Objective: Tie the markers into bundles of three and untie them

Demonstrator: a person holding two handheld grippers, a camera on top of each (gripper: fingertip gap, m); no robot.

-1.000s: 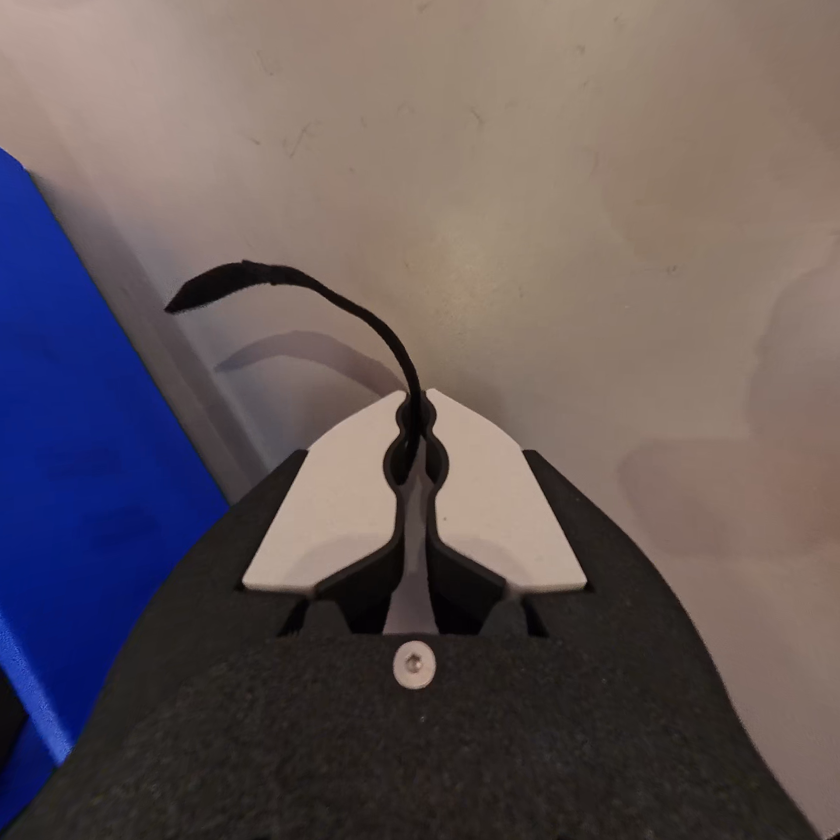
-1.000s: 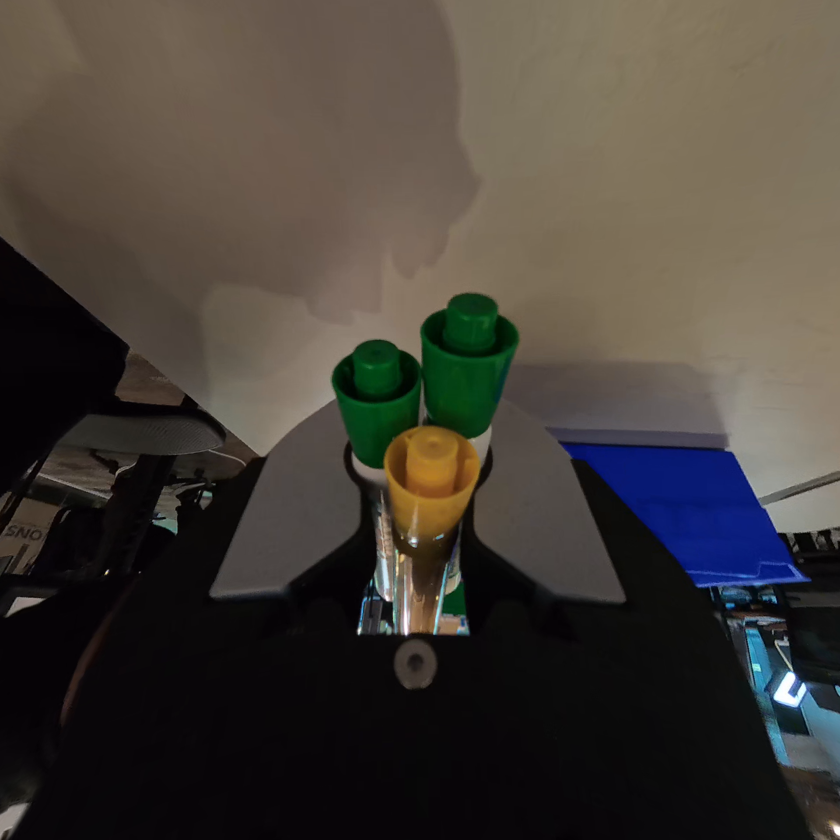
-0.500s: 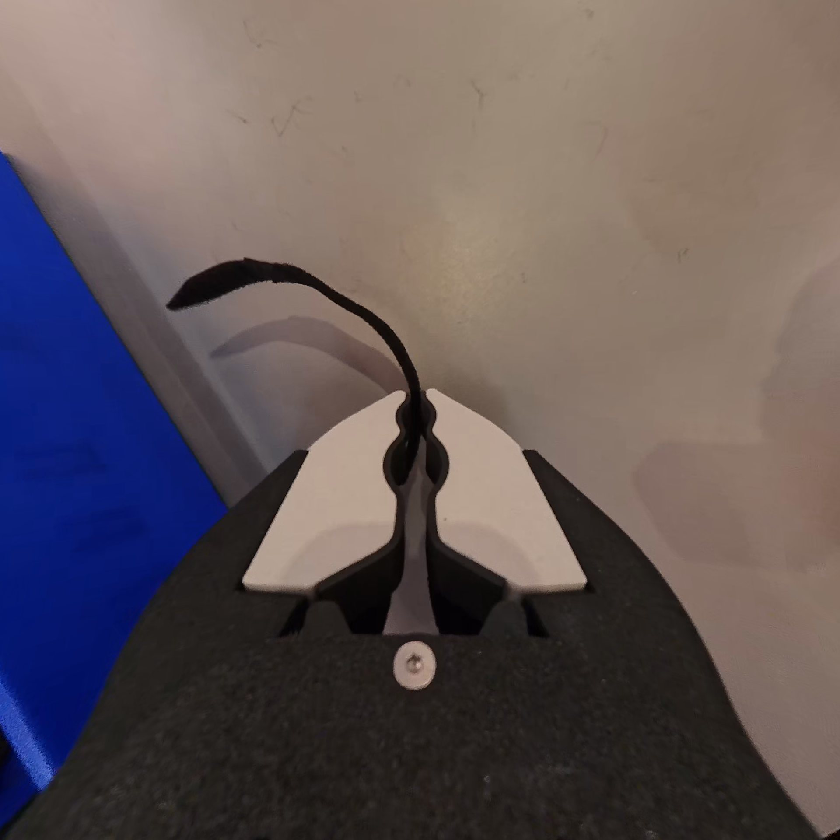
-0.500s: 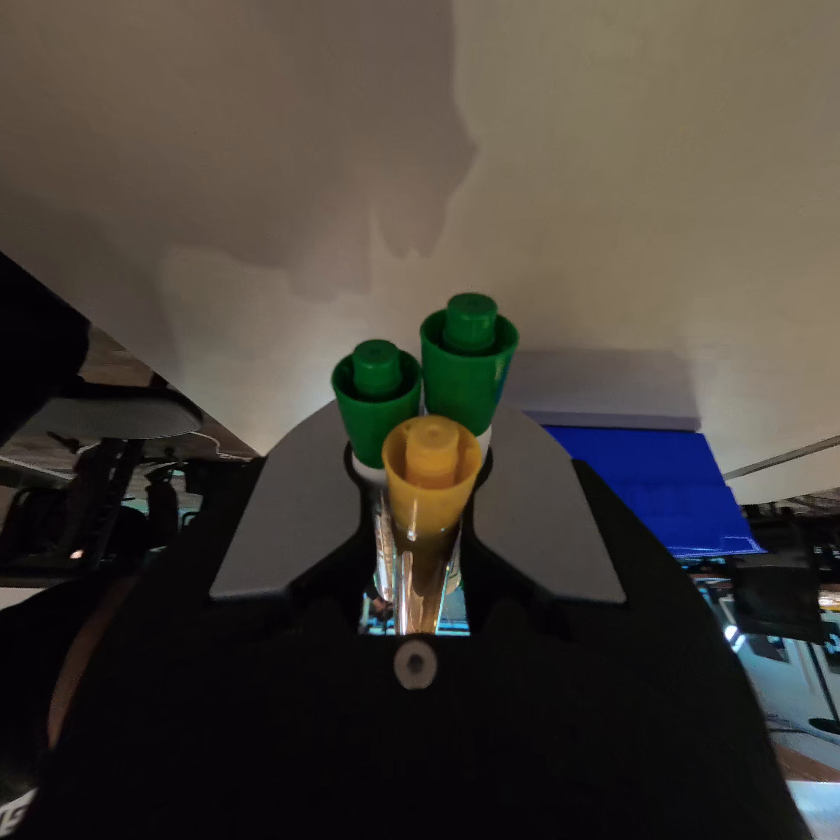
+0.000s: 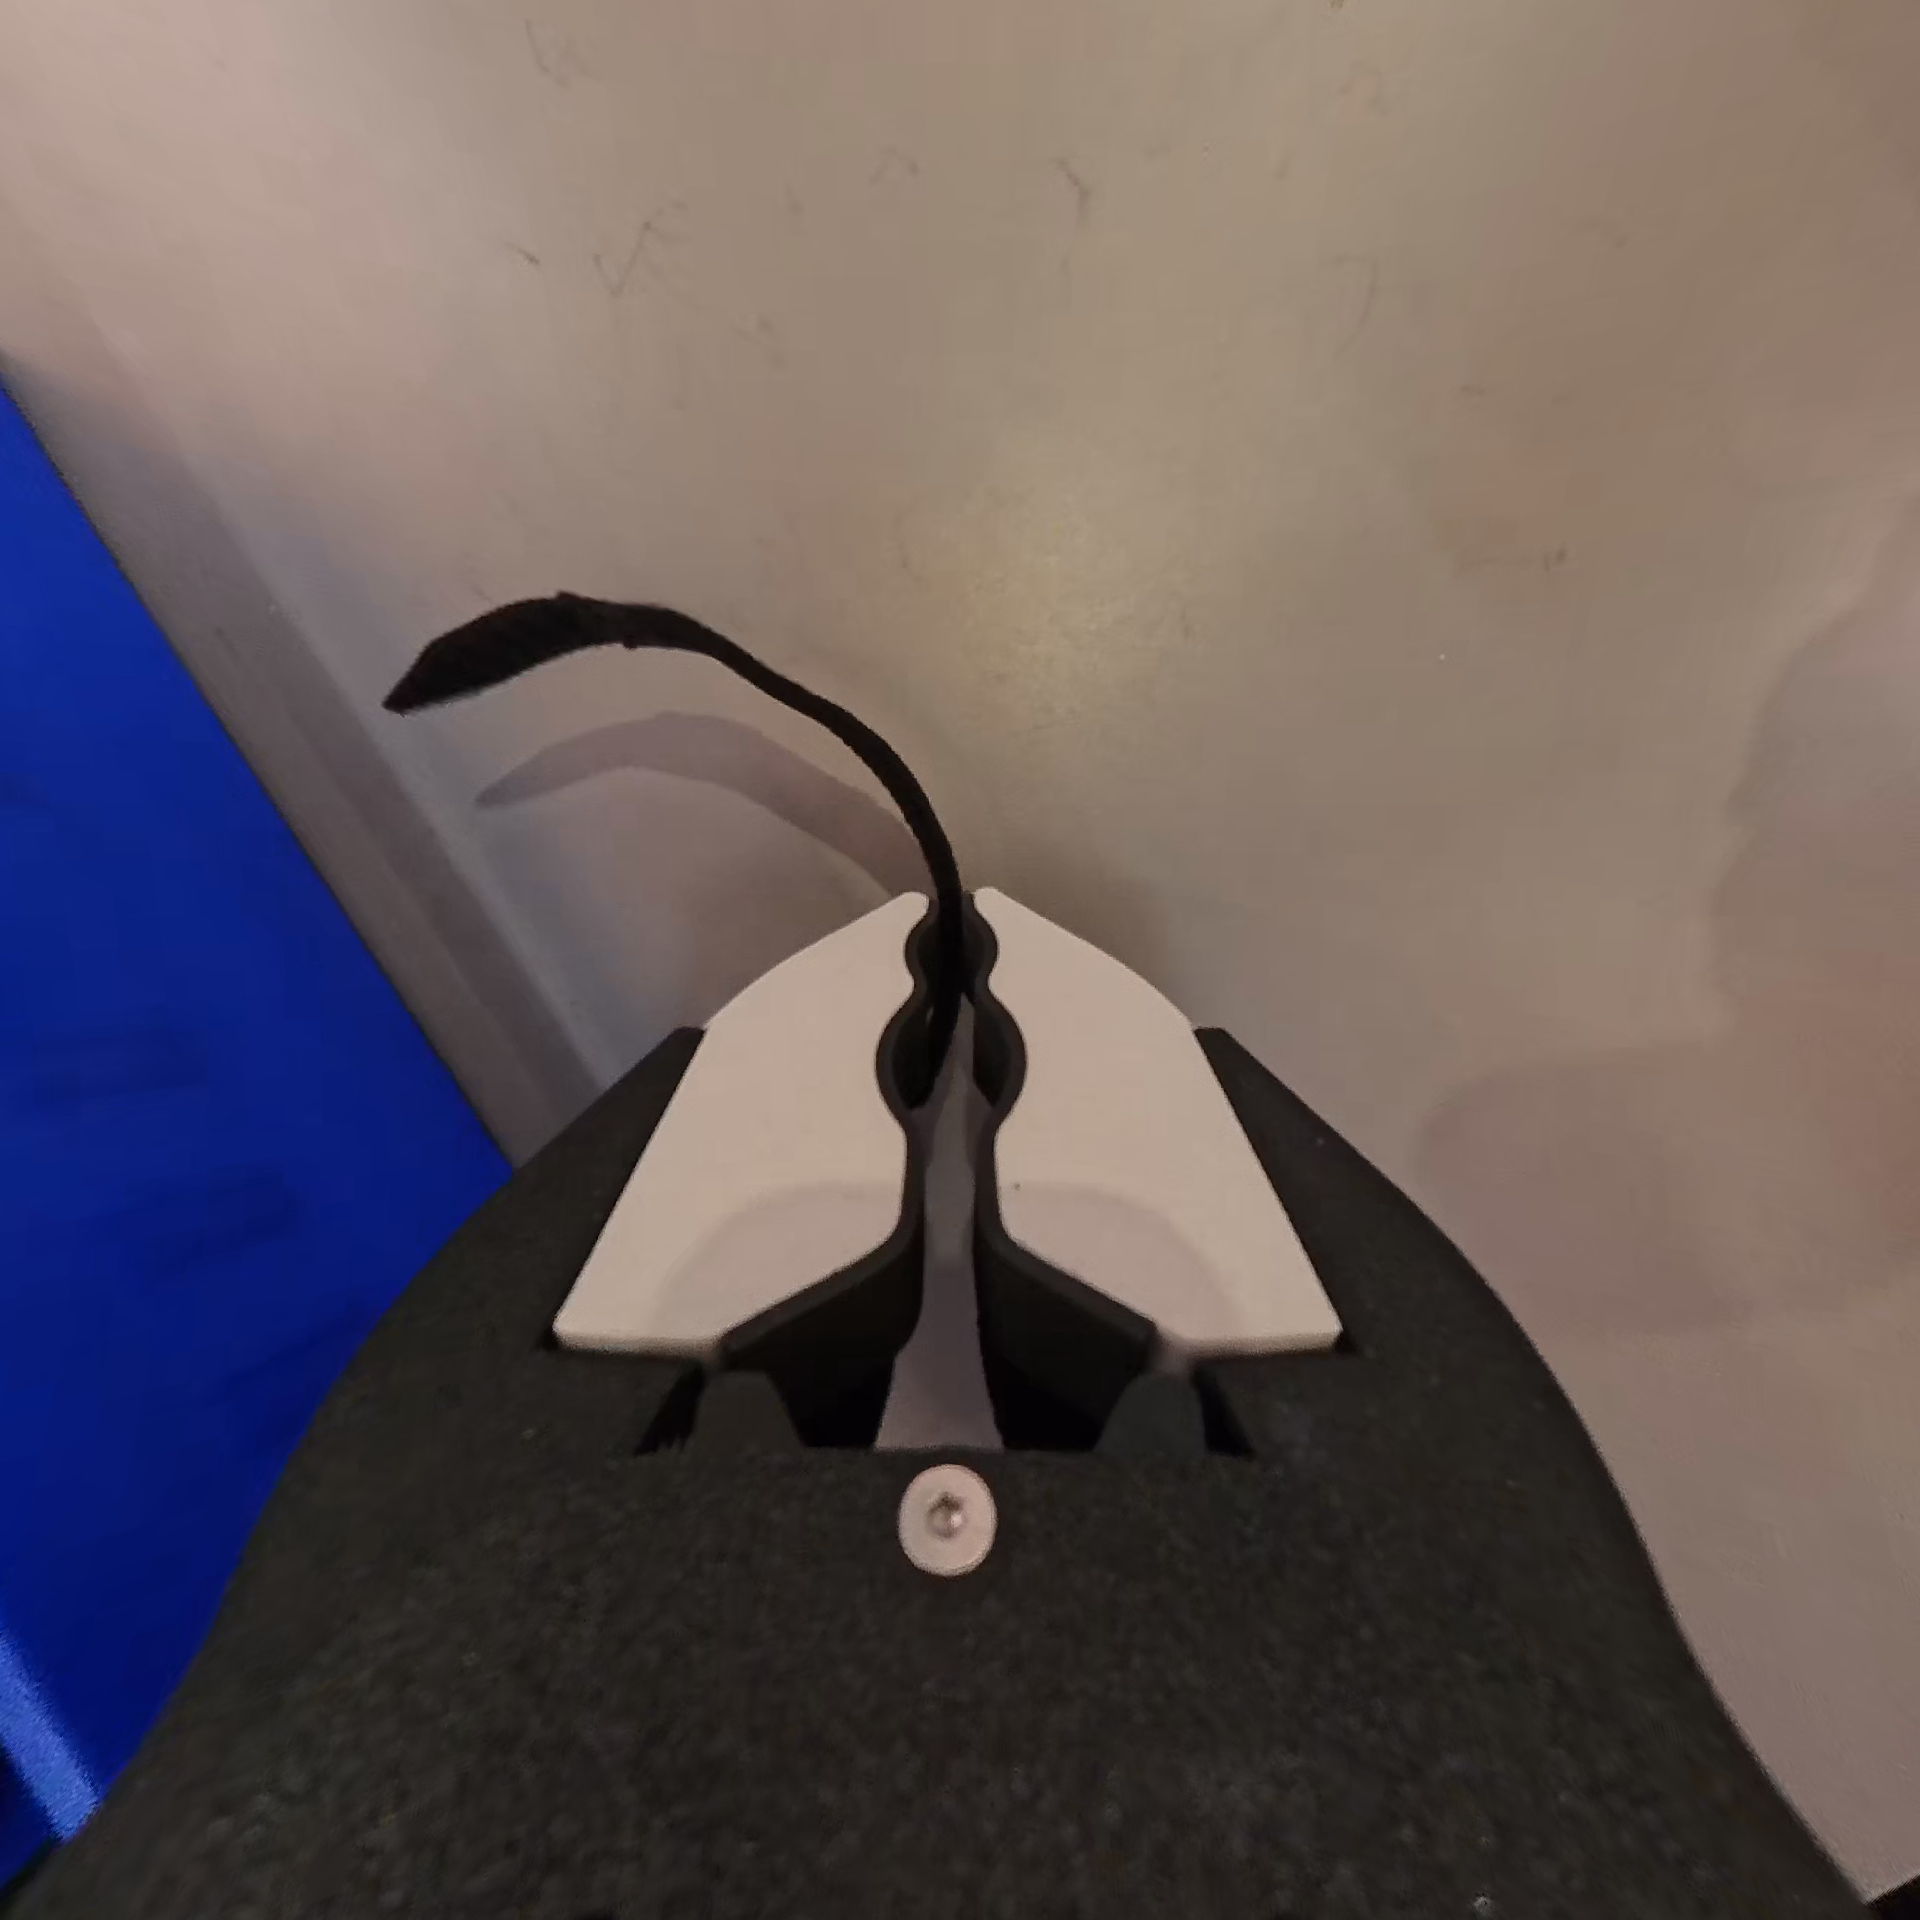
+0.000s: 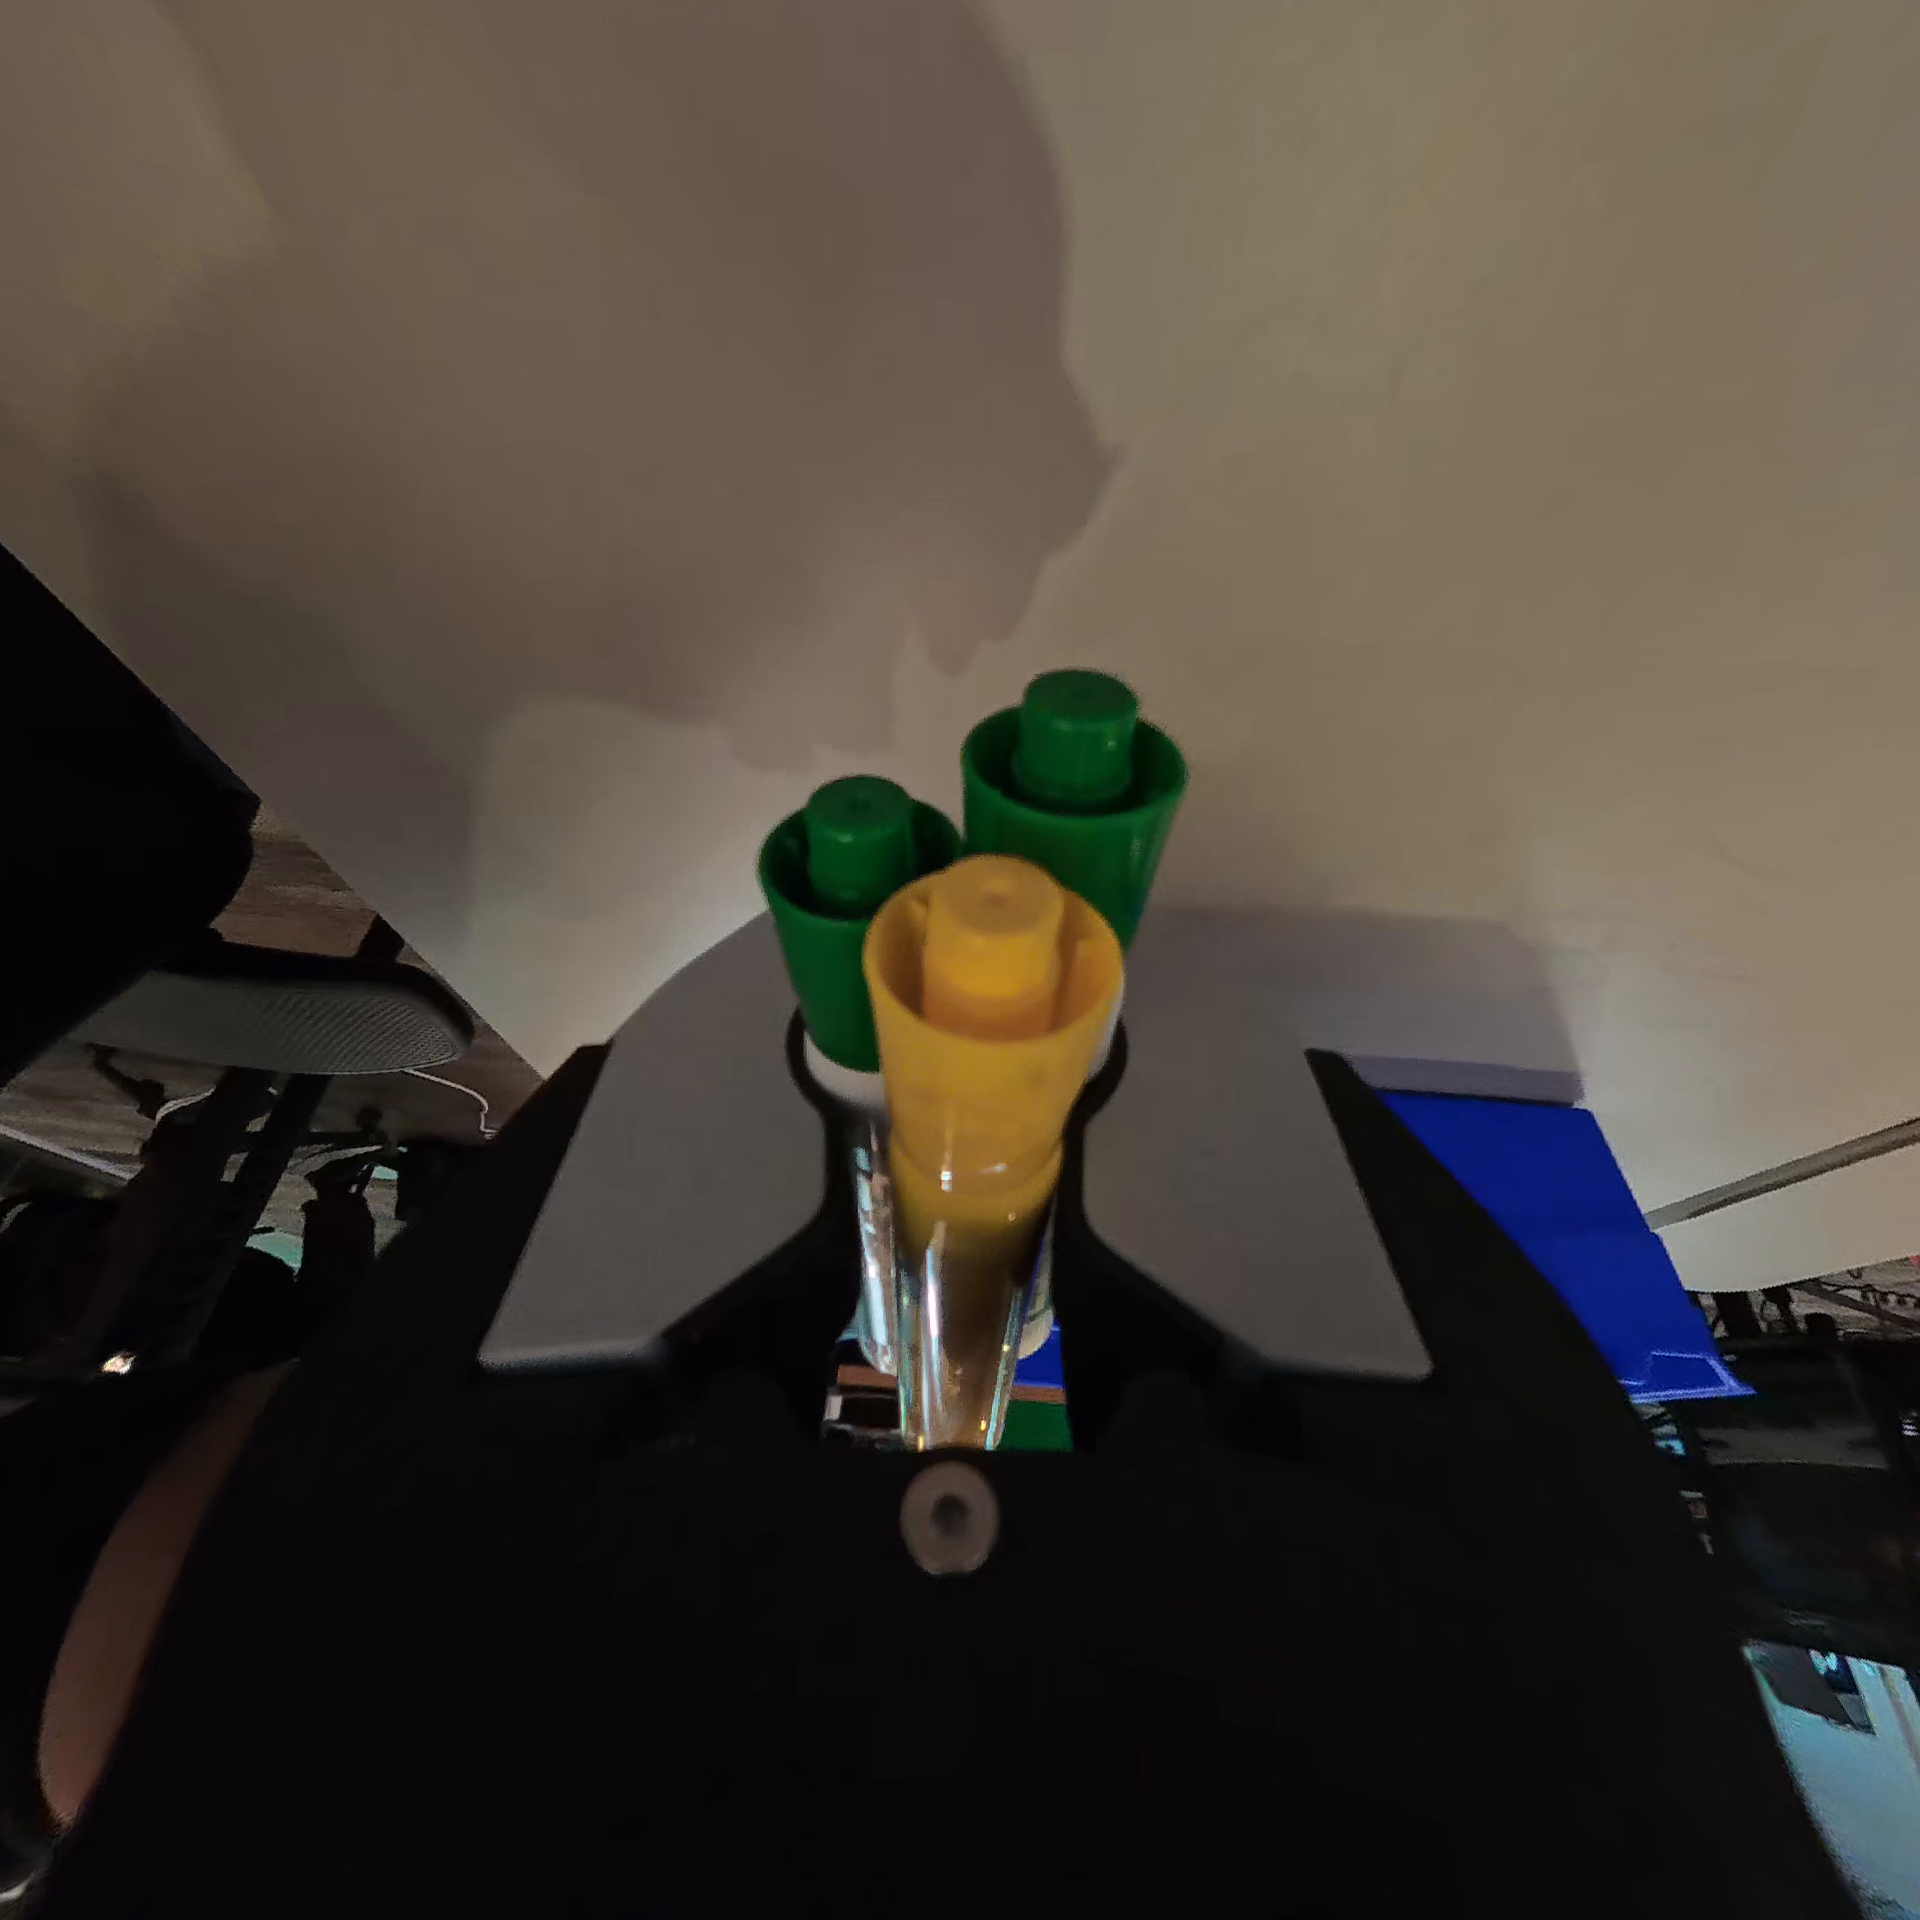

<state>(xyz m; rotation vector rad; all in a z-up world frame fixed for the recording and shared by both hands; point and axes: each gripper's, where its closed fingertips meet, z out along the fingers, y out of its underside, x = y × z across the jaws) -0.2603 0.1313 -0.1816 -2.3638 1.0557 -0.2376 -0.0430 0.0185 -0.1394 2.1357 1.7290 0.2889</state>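
Left gripper (image 5: 951, 914) pressed together on a black strap (image 5: 831, 727), free end arcing forward and off to its left over the pale table (image 5: 1351, 468). Right gripper (image 6: 961, 997) clamped around three markers (image 6: 987, 977), two green-capped, one yellow, long axes running straight out between its fingers, caps foremost. Neither claw visible from the other, so no telling which way strap lies from bundle. Probably about to wrap strap crosswise around those barrels.

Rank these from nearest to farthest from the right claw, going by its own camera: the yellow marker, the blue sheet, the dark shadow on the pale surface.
1. yellow marker: gripped between the right claw fingers, alongside two green markers.
2. blue sheet: lower right, beyond the claw.
3. dark shadow: on the pale surface, top of view.
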